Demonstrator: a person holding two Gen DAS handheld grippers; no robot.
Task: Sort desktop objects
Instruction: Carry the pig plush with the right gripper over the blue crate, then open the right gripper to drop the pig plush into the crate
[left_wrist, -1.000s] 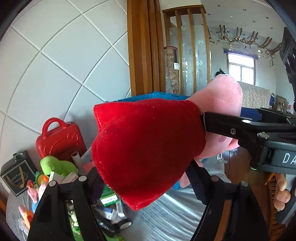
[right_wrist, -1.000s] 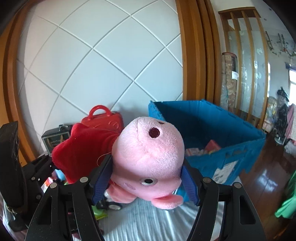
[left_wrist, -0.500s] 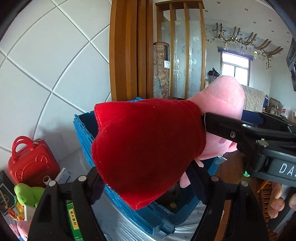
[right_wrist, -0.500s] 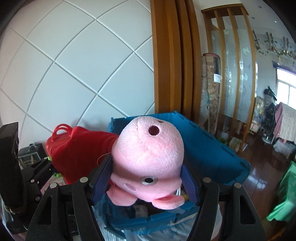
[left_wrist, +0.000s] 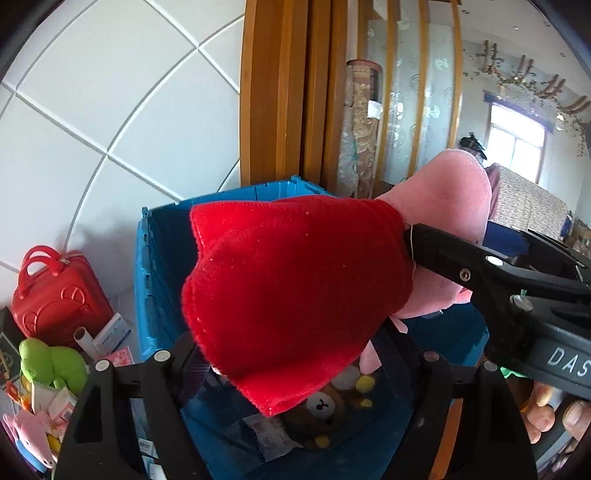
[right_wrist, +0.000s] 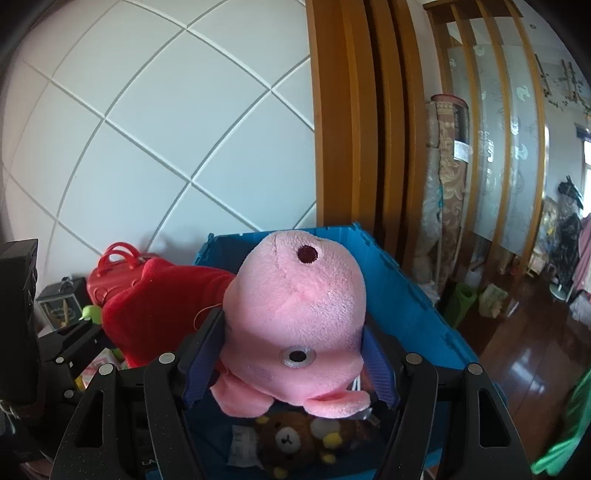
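Pink plush pig toy w/ red velvet dress hangs in mid-air, sideways: pink head to the right, red dress to the left. Snout tip points up and far, one embroidered eye faces near. It's over the open blue plastic crate, clear of the contents. Crate sits against white tiled wall; inside, at near side of the bottom, lies a brown teddy-bear plush w/ yellow paws, face up, on papers. Left of crate: a heap of small items, incl. red toy suitcase upright by the wall and a green plush nearer.
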